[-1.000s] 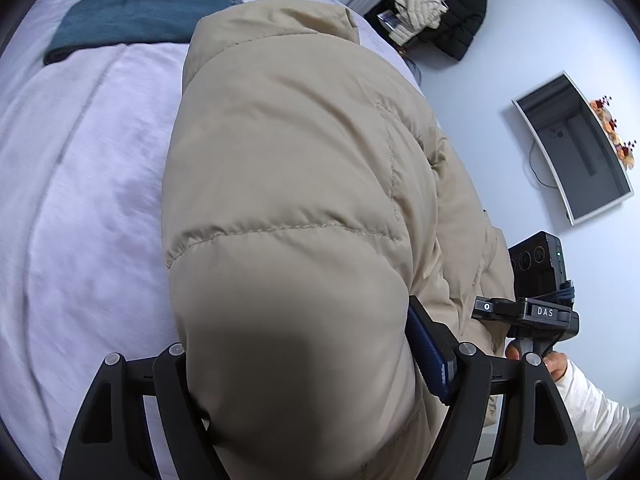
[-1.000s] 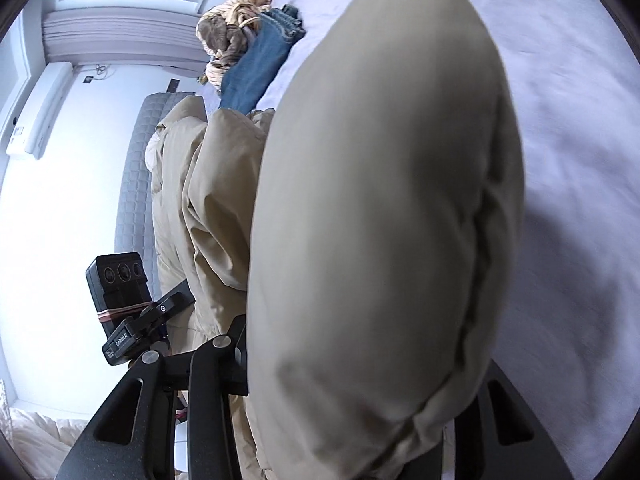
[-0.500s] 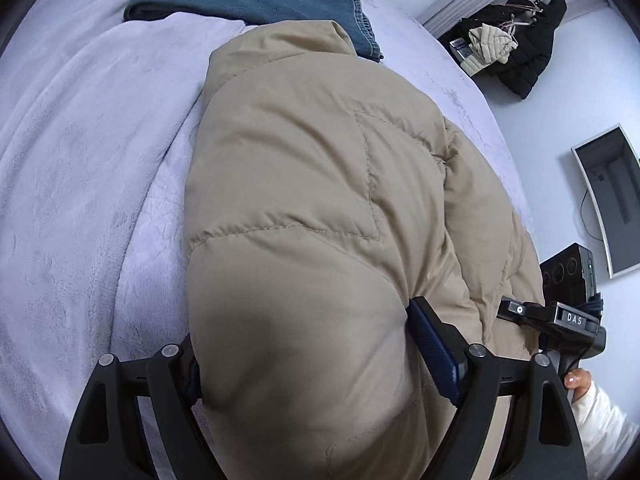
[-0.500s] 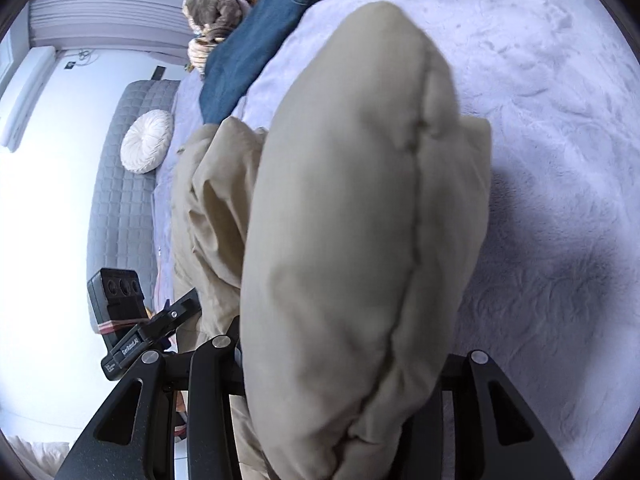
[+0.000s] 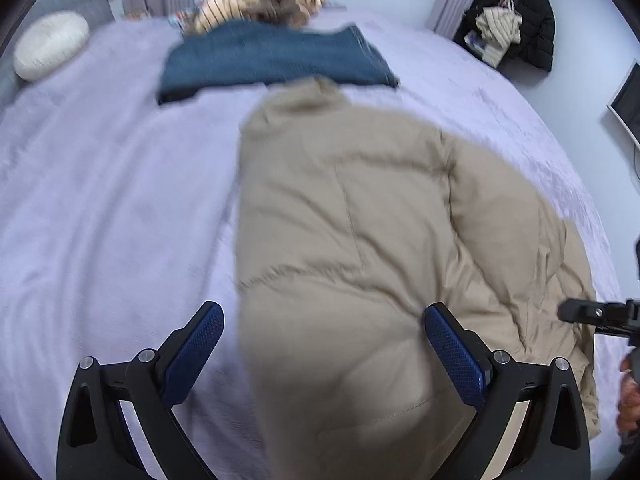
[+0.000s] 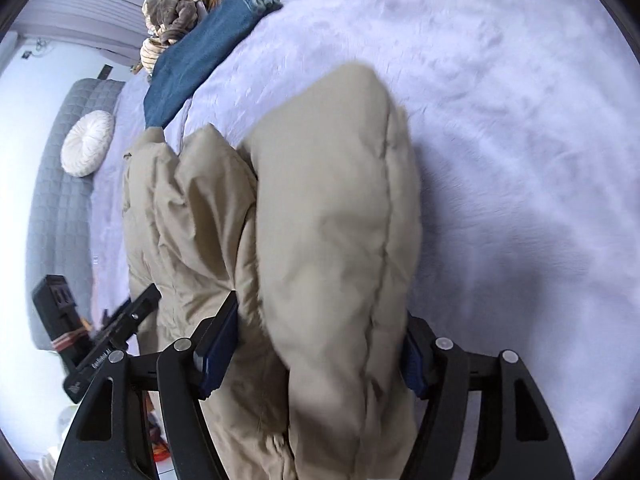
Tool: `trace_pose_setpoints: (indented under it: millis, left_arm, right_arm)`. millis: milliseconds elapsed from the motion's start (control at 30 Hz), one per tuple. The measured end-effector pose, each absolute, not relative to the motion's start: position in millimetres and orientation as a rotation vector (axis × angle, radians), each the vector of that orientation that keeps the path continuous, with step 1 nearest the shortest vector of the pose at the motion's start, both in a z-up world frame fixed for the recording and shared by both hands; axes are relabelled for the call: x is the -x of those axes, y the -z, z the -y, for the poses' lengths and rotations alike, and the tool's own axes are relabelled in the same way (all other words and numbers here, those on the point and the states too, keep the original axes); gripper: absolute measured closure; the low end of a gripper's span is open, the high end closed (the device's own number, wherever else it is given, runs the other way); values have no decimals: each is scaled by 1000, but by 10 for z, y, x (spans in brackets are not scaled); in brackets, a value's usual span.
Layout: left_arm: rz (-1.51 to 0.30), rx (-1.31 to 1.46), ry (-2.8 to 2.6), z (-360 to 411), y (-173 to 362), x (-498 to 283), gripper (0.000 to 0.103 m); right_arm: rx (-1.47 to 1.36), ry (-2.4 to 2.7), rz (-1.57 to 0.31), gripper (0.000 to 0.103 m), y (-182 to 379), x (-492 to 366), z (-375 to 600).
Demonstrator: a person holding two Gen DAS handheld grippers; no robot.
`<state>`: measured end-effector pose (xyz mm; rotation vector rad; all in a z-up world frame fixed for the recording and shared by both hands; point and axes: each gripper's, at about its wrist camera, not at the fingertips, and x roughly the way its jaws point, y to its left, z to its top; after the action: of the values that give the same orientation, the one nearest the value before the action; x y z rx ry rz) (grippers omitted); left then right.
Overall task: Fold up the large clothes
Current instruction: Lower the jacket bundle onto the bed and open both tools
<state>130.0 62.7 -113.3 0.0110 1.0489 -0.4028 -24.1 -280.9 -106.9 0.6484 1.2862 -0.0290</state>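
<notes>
A beige puffer jacket [image 5: 360, 220] lies folded lengthwise on the lilac bed cover [image 5: 100, 220]. My left gripper [image 5: 324, 340] straddles its near end with jaws opening wide. The left pad [image 5: 196, 352] stands clear over the cover and the right pad [image 5: 452, 356] sits beside the fabric. In the right wrist view a thick fold of the jacket [image 6: 332, 240] fills the gap of my right gripper [image 6: 316, 356]. Its jaws are opening too, and the fold rests loosely between the pads [image 6: 218, 352].
Folded blue jeans [image 5: 272, 60] and a heap of brown and striped clothes [image 5: 264, 0] lie at the bed's far end. A round white cushion [image 6: 88, 144] rests against grey quilted padding [image 6: 56, 208]. Dark coats [image 5: 516, 12] hang at the right wall.
Both grippers have tipped down toward the bed and the jacket has come down onto the cover. Both pairs of jaws have spread, so the blue pads now show beside the fabric.
</notes>
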Motion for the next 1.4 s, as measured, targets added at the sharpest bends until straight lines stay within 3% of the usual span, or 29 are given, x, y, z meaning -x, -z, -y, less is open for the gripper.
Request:
trace_pose_setpoints:
  millis: [33,67,100,167,400,667,833,1167,1400]
  left_arm:
    - [-1020,14,406,-672,1029,-1298,1]
    - [-1002,33,403,-726,965,-1298,1]
    - [-989,48,397,-764,906,-1310,1]
    - [-1000,61,397,-830,898,-1334,1]
    - [-1095,-42,409,-669,1263,-1084,1]
    - [-1103,-28,396,-686,1291,-1067,1]
    - [-1106,-36,388,-679,1273,-1047,1]
    - [-1103,-62,394,-578,1236,-1030,1]
    - [-1135,-68,393,-729,1052,-941,1]
  right_arm:
    - [-621,53,-1266,33,948,226,2782]
    - [-597,71,-1238,45,829,269,2775]
    - [-571,77,-1220,68,721,305,2759]
    - [-536,81,-1165,80,544,349,2705]
    - [-394,28,-1201,80,600,671,2220]
    - [-301,76,-1120,80,244,961,2104]
    - [-221,79,-1150,80,393,830,2009]
    - [-499,238,-1228,86,1190,462,2783]
    - [-468,207,-1236,82,940,553,2669]
